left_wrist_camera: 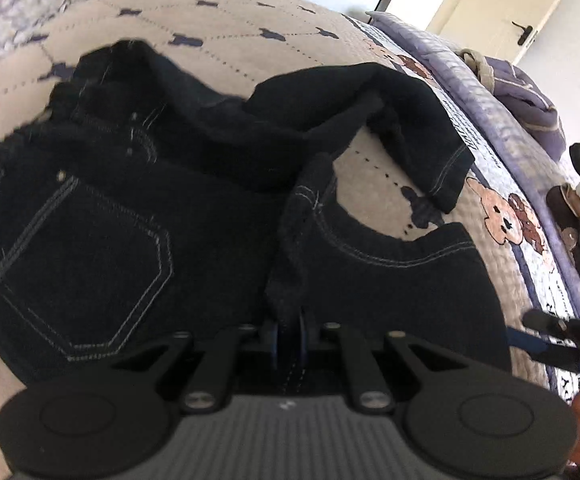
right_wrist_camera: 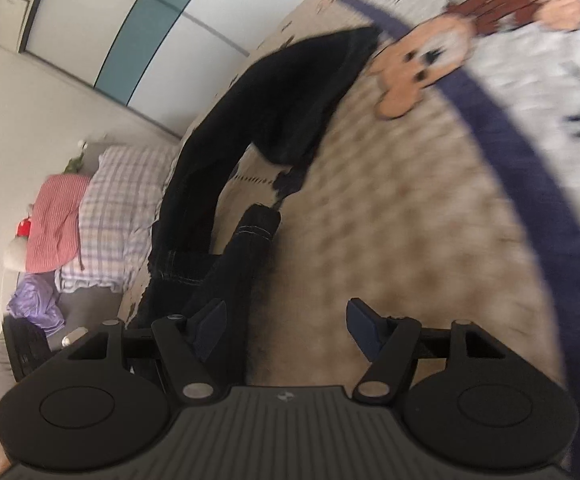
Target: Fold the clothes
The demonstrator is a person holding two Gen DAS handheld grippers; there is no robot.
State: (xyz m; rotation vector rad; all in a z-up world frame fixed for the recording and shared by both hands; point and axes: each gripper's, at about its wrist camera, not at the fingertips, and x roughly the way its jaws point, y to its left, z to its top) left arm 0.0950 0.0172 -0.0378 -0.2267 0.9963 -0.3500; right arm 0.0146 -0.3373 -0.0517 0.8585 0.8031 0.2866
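Note:
Dark denim jeans [left_wrist_camera: 137,216] with pale stitching lie crumpled on a beige quilted bedspread [left_wrist_camera: 249,28]; a back pocket faces up at the left, and one leg curls away to the right. My left gripper [left_wrist_camera: 288,338] is shut on a raised fold of the jeans near the waistband. In the right wrist view the jeans [right_wrist_camera: 273,112] arc across the bedspread [right_wrist_camera: 410,220], blurred. My right gripper [right_wrist_camera: 285,326] is open with only bedspread between its fingers; its left finger [right_wrist_camera: 209,324] sits beside a jeans hem. That right gripper also shows at the left wrist view's right edge [left_wrist_camera: 546,338].
A checked pillow [right_wrist_camera: 109,208] and a pink striped pillow [right_wrist_camera: 55,224] lie at the bed's head. A purple bag [left_wrist_camera: 526,96] rests off the bed's bear-print border [left_wrist_camera: 506,216]. A door [left_wrist_camera: 502,12] and wardrobe panels [right_wrist_camera: 145,24] stand behind.

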